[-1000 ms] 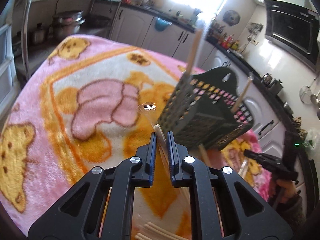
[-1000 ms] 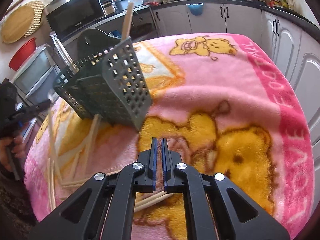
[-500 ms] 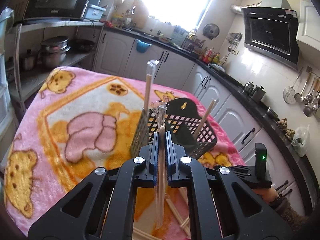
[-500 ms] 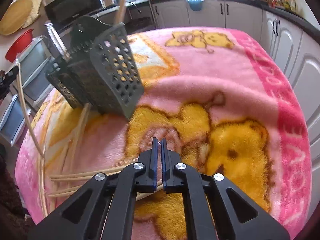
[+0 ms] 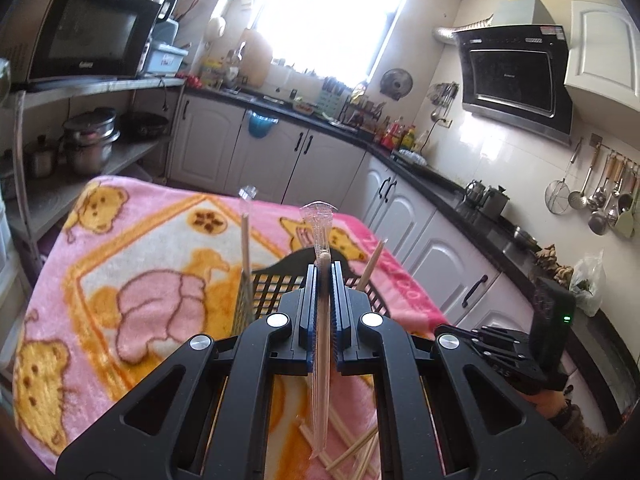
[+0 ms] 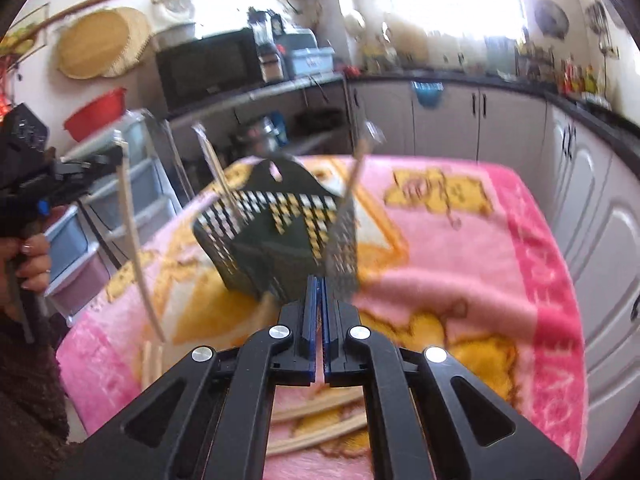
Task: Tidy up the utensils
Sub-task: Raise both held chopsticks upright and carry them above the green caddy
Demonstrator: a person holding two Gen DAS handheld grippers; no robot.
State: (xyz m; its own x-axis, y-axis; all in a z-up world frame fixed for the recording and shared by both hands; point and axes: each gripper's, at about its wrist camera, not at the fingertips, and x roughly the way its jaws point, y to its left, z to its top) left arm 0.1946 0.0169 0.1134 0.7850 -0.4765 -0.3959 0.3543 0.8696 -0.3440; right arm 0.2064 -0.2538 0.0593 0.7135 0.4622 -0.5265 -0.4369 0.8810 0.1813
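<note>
Wrapped chopstick (image 5: pixel 321 320) clamped in left gripper (image 5: pixel 322 280).

Bright window (image 5: pixel 332 16) lights white cabinets (image 5: pixel 276 156), a microwave (image 5: pixel 92 36) and tiled walls (image 5: pixel 504 152).

My left wrist camera looks forward and slightly down along my left gripper (image 5: pixel 322 276), close above the pink bear blanket (image 5: pixel 132 264), facing the window and range hood (image 5: pixel 516 76). My right wrist camera looks over my right gripper (image 6: pixel 319 290) toward the microwave (image 6: pixel 208 66). Both views share the black perforated basket (image 6: pixel 276 232), blanket and window.
</note>
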